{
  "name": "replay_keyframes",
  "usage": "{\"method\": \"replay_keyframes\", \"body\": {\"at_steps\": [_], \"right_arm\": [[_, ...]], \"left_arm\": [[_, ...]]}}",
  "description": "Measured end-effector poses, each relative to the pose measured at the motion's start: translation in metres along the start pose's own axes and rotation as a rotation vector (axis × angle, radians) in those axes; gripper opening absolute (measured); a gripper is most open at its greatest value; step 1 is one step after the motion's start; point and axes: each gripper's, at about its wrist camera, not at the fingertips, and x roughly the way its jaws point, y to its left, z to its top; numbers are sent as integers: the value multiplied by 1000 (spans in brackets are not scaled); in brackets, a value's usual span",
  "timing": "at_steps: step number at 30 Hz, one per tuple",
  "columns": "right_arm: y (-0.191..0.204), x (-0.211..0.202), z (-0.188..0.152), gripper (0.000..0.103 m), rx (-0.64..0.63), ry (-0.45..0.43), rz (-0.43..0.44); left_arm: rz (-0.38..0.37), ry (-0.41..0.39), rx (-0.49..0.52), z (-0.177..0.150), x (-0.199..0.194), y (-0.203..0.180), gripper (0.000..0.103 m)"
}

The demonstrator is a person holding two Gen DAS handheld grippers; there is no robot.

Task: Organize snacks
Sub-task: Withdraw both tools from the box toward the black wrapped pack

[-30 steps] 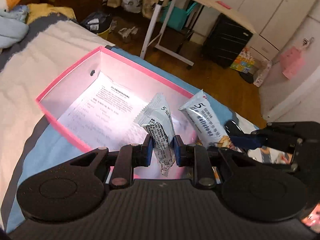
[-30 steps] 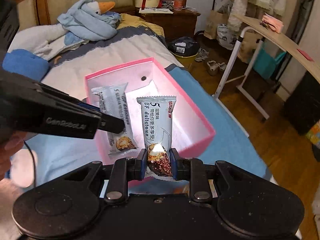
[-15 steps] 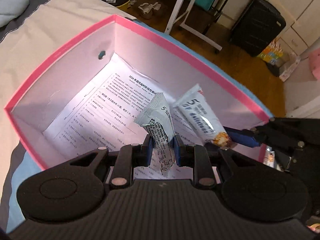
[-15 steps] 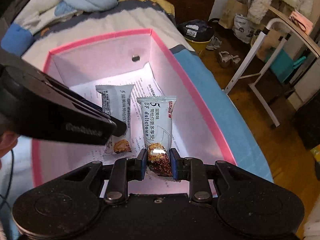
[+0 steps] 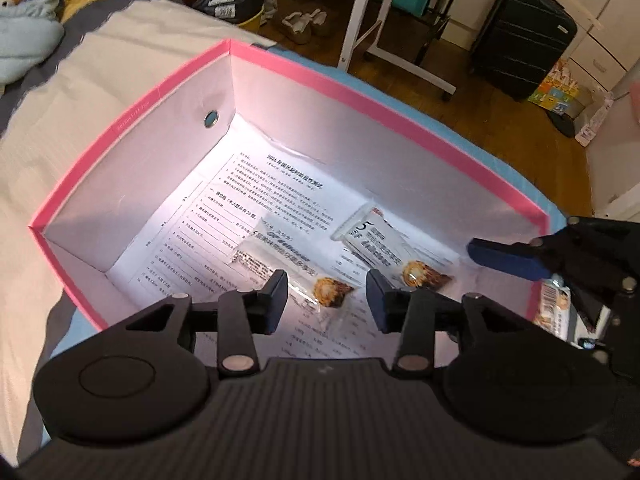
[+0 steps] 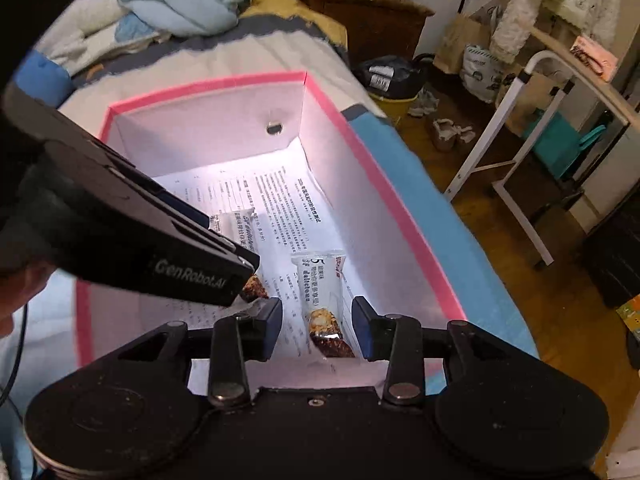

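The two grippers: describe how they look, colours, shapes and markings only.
Both are matte black plastic. The left gripper has a ribbed body, two round discs, silver rivets on its linkage arms and dark blue pads. The right gripper has the same shape with a smooth body. The left one's side reads "GenRobot.AI" in grey.

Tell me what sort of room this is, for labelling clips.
Likely a bedroom: the pink cardboard box sits on a made bed, with a black hard-shell suitcase nearby on the wooden floor.
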Motion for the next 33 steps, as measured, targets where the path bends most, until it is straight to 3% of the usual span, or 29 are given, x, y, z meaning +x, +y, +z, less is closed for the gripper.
{"method": "replay_keyframes", "body": {"at_steps": [3,10,19,26,33], "right_arm": [[-1,-28,-8,48,14,-32,-21],[0,-105,-32,69,54,-106,-75],[17,-190,-76,82,75,-175,-96],[36,-214,-115,83,98,-166,-55],[56,-206,-154,86,71,-105,-14]], "left_arm": [[1,-17,31,-8,-20,-8,47],[-10,-49,106,-30,-71,-29,51],[-42,-134,188,-72,-146,-47,54],[-43,-153,344,-115,-174,-75,65],[-37,-105,439,-155,-167,-106,77]]}}
